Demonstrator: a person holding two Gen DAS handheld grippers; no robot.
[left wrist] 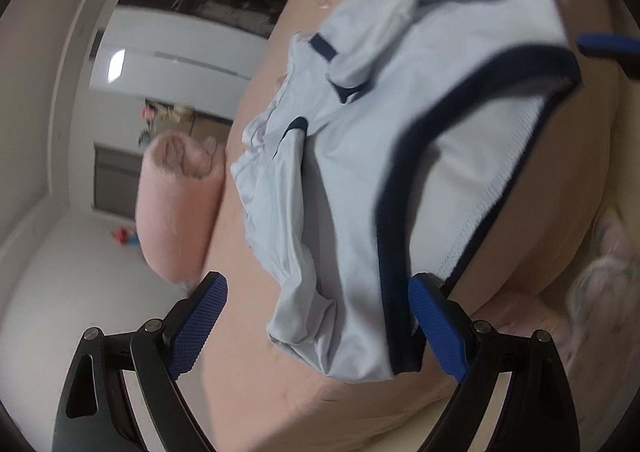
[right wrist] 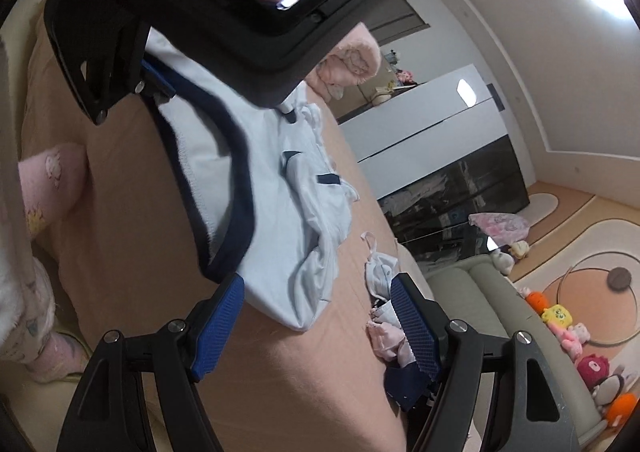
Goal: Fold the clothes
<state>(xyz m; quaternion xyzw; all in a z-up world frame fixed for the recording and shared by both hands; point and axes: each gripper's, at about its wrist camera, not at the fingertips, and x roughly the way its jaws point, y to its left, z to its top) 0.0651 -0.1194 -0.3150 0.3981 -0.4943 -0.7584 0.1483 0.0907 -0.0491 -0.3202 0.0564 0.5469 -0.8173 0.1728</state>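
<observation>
Both claws, left (left wrist: 316, 326) and right (right wrist: 318, 326), are gaping wide over a crumpled pale-blue, navy-trimmed shirt (left wrist: 360, 155) lying on the peach bed (right wrist: 132, 211); small garments (right wrist: 380, 272) are sitting beside it.

A garment (left wrist: 360, 171) lies spread on the bed (left wrist: 248, 352), directly ahead of the left hand-held gripper (left wrist: 316, 328); its near hem sits between the spread fingers, its trimmed edge beside the right finger. A rolled blanket (left wrist: 176, 207) lies left of that gripper, at the bed's edge. Ahead of the right hand-held gripper (right wrist: 320, 324), the garment's near corner lies just beyond the left finger, a heap of small clothes (right wrist: 384, 316) lies against the right finger, and soft toys (right wrist: 568, 336) sit on the floor to the right.
</observation>
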